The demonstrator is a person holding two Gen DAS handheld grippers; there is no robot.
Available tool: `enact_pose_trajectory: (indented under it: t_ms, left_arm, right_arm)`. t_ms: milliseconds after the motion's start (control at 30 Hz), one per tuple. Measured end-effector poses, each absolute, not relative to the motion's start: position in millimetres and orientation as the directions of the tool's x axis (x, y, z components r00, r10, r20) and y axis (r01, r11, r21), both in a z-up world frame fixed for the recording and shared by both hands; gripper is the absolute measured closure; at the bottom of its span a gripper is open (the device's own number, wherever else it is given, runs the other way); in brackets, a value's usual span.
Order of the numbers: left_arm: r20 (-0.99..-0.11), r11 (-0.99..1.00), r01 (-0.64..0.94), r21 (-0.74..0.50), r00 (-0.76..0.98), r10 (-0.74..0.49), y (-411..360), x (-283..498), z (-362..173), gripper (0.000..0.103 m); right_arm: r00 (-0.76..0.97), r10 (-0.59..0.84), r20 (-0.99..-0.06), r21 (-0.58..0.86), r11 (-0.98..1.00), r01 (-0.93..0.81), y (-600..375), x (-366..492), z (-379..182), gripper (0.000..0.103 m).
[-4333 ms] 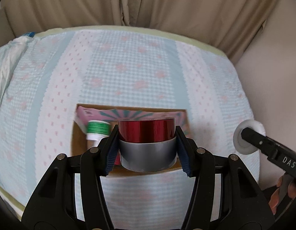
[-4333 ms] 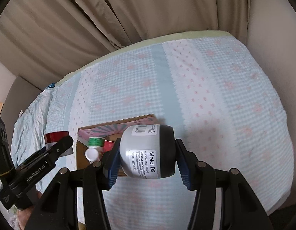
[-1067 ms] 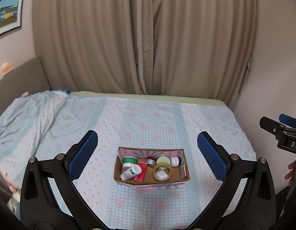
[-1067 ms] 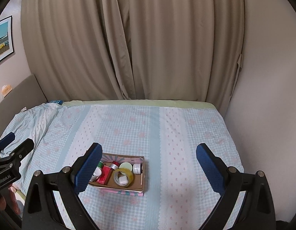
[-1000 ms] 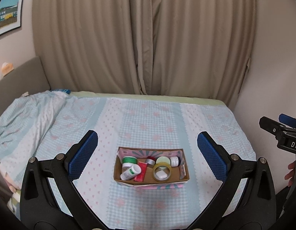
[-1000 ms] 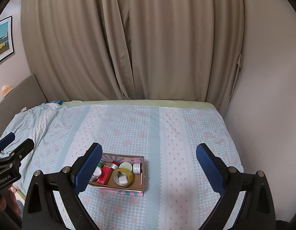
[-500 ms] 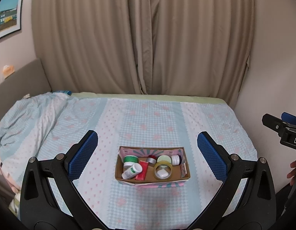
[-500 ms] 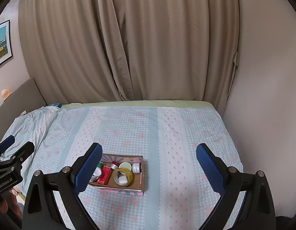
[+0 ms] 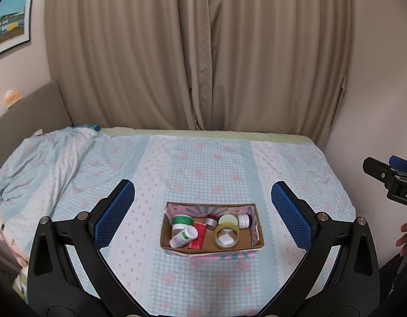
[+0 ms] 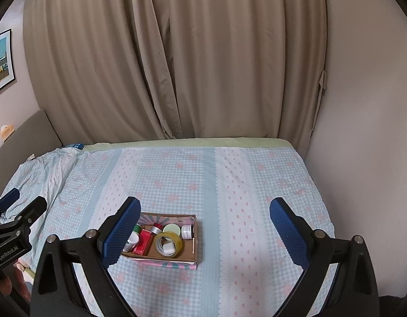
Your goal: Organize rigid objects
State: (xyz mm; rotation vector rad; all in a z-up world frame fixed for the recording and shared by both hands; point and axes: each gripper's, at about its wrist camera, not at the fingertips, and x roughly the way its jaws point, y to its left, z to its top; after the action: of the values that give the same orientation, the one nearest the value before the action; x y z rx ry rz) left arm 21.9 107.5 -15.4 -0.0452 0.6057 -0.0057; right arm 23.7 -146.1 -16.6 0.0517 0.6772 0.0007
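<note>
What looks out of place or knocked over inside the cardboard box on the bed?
In the cardboard box, the white bottle with the green label lies tipped on its side against the red carton. A small white object sits inside the yellow tape roll.

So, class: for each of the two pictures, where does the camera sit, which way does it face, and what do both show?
Left wrist: behind the open left gripper, facing the box on the bed; right gripper at right edge.
Right wrist: behind the open right gripper, box lower left; left gripper at left edge.
Shared: box, tape roll, bed, curtains.
</note>
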Motion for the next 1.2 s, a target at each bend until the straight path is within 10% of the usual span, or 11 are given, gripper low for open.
enact_pose_trajectory:
  t_ms: [1200]
  left_arm:
    - [-0.546, 0.999, -0.031, -0.011, 0.838, 0.02, 109, 37, -13, 0.0]
  right_arm:
    - [0.777, 0.0, -0.629, 0.04, 0.999, 0.032, -148, 30, -20, 0.005]
